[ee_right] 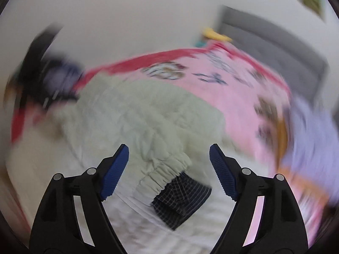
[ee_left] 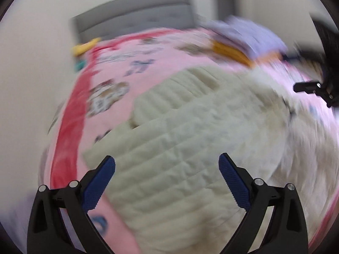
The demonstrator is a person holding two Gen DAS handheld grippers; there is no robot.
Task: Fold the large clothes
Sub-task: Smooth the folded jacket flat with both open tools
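Left claw and right claw gape wide, empty, above the quilted cream jacket. Risk: pinching only the elastic cuff could bunch the fold.

A cream quilted jacket lies on the pink bed, its elastic cuff showing checked lining between the right gripper's spread jaws.

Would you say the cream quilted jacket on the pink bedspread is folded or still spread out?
Partly folded: the cream quilted jacket has a sleeve laid across its body, elastic cuff visible, on the pink bedspread.
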